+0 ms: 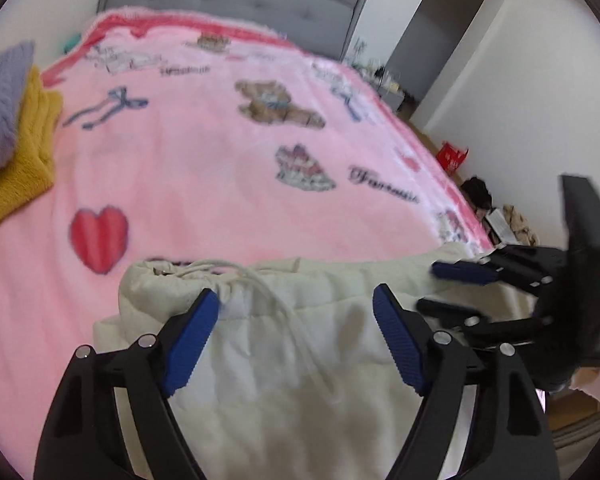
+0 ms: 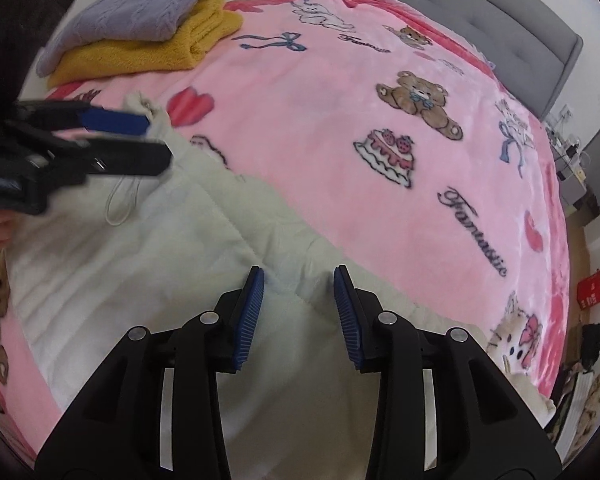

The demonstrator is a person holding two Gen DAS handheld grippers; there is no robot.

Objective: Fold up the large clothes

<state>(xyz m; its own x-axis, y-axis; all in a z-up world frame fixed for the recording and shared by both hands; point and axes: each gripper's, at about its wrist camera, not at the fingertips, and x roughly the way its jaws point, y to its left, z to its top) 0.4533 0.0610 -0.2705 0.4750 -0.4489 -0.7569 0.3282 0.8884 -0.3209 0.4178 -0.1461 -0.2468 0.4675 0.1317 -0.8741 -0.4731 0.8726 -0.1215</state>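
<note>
The left tongs point(image 1: 296, 304) stand wide open over the waistband end of the cream trousers point(image 1: 268, 360), the ribbed blue pads point(image 1: 192, 332) clear of the cloth and gripping nothing. The right tongs point(image 2: 299, 280) are open too, narrower, with flat blue ribbed pads point(image 2: 250, 312) poised just above a seam of the trousers point(image 2: 148, 264); nothing sits between them. Both tools are matt black plastic with round metal pivots.

The trousers are soft, quilted, off-white and creased, lying at the near edge of the bed with the gathered waistband at one end. A thin white drawcord point(image 1: 260, 284) trails from it across the fabric; in the right view it forms a loop point(image 2: 120, 204).

Under them spreads a fleecy pink blanket point(image 1: 204, 168) printed with a red heart point(image 1: 99, 238), bears, a cake, bows and script lettering. On its far corner sits a folded stack: a grey cable-knit point(image 2: 140, 8) on top of a mustard terry piece point(image 2: 152, 50). A grey tufted headboard point(image 1: 236, 0) rises behind. On the floor beside the bed stands a red box point(image 1: 454, 155), contents not discernible, next to dark clutter.
</note>
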